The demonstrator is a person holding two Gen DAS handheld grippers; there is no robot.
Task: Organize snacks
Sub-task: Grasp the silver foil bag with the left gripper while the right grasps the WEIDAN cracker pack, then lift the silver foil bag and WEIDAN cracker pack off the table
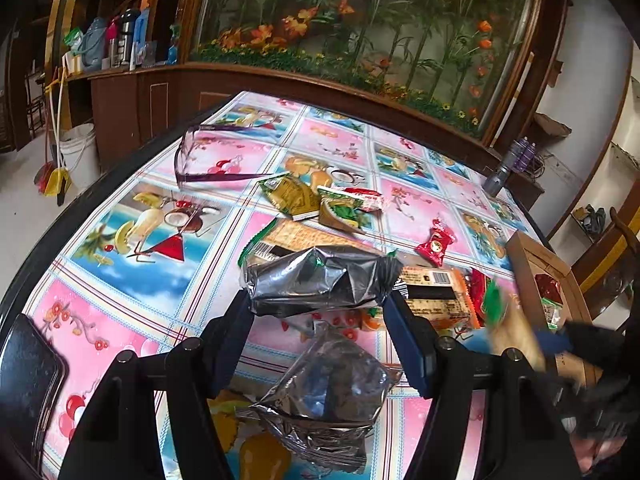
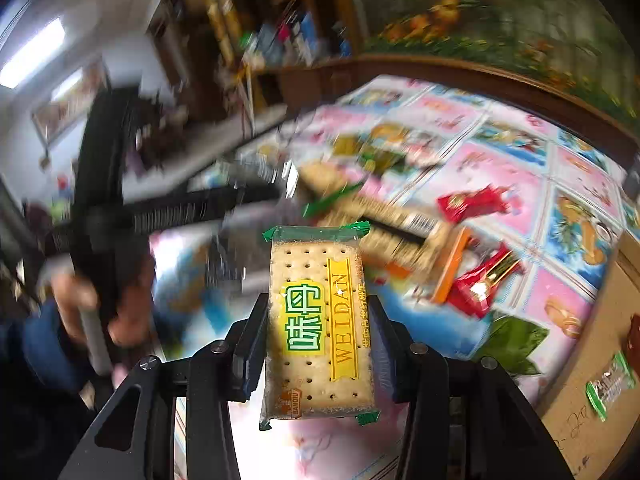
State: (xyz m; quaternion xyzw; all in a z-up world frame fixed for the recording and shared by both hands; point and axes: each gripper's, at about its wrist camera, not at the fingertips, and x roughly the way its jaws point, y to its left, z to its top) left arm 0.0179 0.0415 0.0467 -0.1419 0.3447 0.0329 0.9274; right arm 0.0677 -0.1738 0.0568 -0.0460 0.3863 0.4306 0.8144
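Observation:
My left gripper is shut on a crumpled silver foil packet and holds it above the table. A second silver packet lies under it. My right gripper is shut on a cracker packet with green ends and yellow label, held above the table; it shows blurred in the left wrist view. Loose snacks lie on the fruit-print tablecloth: green packets, a cracker packet, a red candy packet, an orange packet.
A cardboard box with a few snacks in it stands at the table's right edge, also in the right wrist view. Purple-framed glasses lie at the far left. A dark phone lies near left. A spray can stands far right.

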